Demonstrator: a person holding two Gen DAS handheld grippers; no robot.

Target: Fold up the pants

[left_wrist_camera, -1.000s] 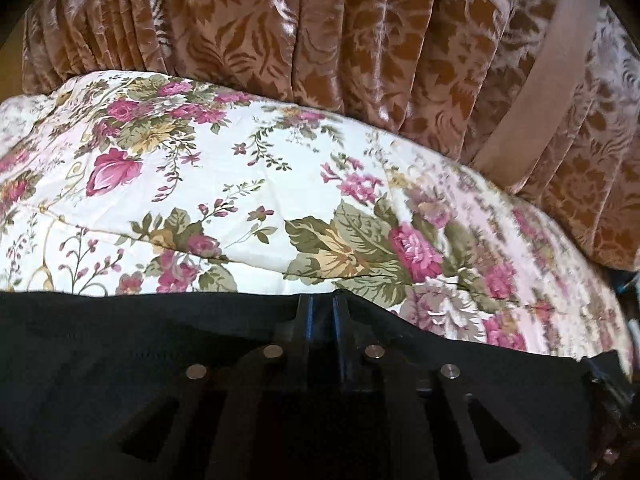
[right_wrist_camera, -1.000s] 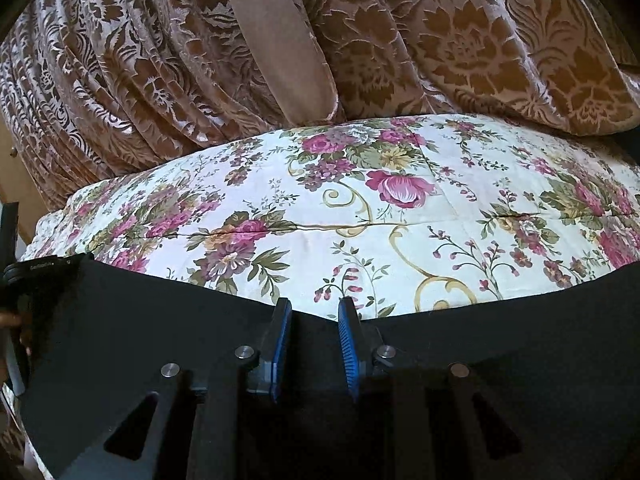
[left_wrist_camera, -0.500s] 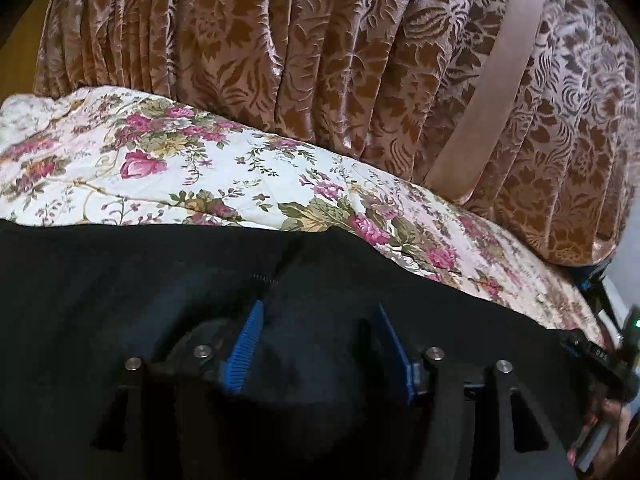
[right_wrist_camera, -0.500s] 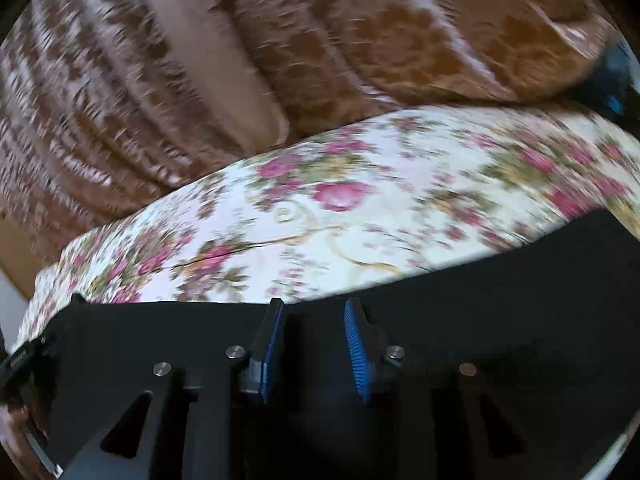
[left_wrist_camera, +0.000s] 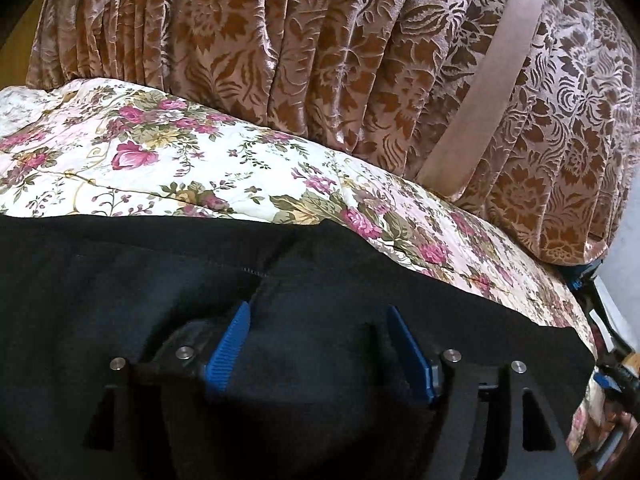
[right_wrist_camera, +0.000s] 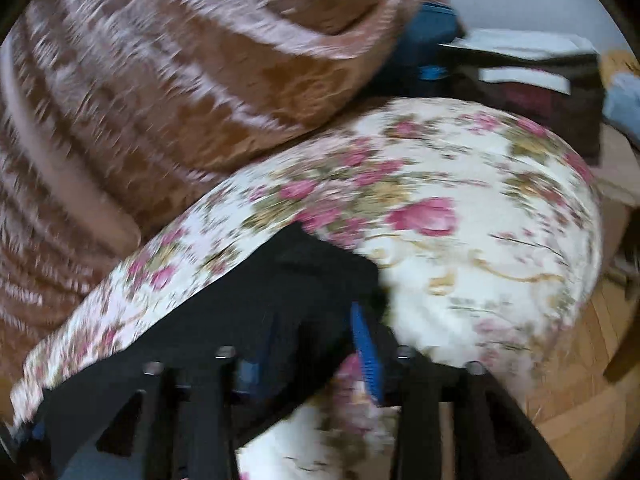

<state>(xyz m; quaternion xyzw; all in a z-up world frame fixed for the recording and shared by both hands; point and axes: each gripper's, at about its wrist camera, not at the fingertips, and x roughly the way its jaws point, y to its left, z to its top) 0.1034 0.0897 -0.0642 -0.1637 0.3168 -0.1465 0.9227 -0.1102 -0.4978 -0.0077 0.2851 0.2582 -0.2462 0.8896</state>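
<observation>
Black pants lie flat on a floral bedspread. In the left wrist view my left gripper is open, its blue pads spread wide with a bulge of black cloth lying loose between them. In the right wrist view, which is blurred by motion, a corner of the pants lies on the bedspread. My right gripper is open at that corner, its right blue pad clear of the cloth edge and the left pad mostly hidden behind black fabric.
A brown patterned curtain with a beige tie band hangs behind the bed. In the right wrist view, a blue object and dark boxes stand past the bed's end, with wooden floor to the right.
My left gripper opened and let go of the pants, which now lie lower on the bed. My right gripper swung right to the pants' corner and opened wider.
</observation>
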